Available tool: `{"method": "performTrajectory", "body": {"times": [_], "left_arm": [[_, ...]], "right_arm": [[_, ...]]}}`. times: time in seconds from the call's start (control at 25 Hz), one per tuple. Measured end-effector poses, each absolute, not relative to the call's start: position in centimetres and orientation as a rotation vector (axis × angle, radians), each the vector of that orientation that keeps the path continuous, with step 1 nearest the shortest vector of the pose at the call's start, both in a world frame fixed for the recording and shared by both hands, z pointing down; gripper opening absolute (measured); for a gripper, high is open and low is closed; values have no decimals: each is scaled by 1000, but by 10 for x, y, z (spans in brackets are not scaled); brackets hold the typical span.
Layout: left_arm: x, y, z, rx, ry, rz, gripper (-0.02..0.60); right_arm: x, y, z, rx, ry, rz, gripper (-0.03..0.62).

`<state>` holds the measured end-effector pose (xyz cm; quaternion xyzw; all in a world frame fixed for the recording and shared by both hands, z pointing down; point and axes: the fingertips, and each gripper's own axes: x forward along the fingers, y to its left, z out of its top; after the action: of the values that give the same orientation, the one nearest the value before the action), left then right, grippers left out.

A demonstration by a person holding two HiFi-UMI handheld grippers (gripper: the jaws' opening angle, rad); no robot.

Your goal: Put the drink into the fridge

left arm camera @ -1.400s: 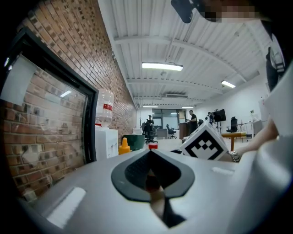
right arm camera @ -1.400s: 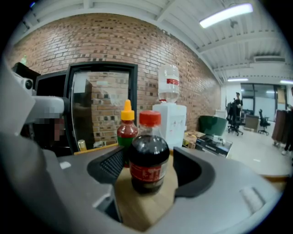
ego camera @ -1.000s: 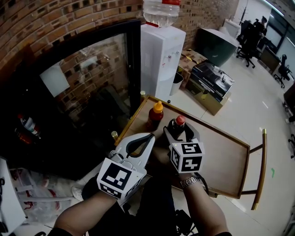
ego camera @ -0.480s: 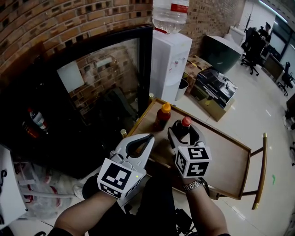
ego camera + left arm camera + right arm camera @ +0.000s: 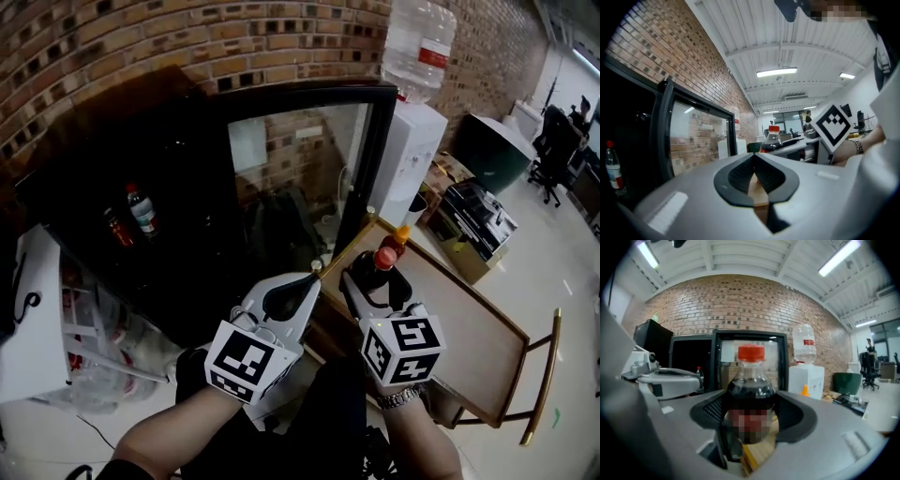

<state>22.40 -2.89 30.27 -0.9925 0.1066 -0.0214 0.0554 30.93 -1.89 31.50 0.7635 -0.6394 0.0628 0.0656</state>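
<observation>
Drink bottle (image 5: 750, 385), dark cola with a red cap, stands upright between the jaws of your right gripper (image 5: 377, 277). Both pads press on its body, so it's pinched. In the head view it sits over the left edge of the wooden cart (image 5: 473, 323); can't tell whether its base clears the wood. Your left gripper (image 5: 753, 161) is empty, jaws pressed together at the tips, just beside the right one at its 9 o'clock. Fridge (image 5: 187, 159) is at 11 o'clock from the grippers, with a black frame and a dark interior. Its glass door (image 5: 300, 178) stands open at 12 o'clock, between the fridge opening and the white water dispenser (image 5: 408, 155). Two small bottles (image 5: 141, 211) stand inside the fridge at 10 o'clock, well apart from the held drink. An orange-capped bottle (image 5: 401, 234) stands on the cart just behind the drink, at 1 o'clock. The dispenser carries a clear jug (image 5: 419, 45) on top. Office chairs (image 5: 553, 141) are far off at 2 o'clock.
</observation>
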Motion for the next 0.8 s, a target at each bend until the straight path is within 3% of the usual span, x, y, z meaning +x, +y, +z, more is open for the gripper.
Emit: {"method": "performTrajectory", "body": {"times": [0.8], "left_arm": [[-8,-159,309,-2895,974,-95,5]], "right_arm": [[63,-182,322,1789,-2379,136,304]]}}
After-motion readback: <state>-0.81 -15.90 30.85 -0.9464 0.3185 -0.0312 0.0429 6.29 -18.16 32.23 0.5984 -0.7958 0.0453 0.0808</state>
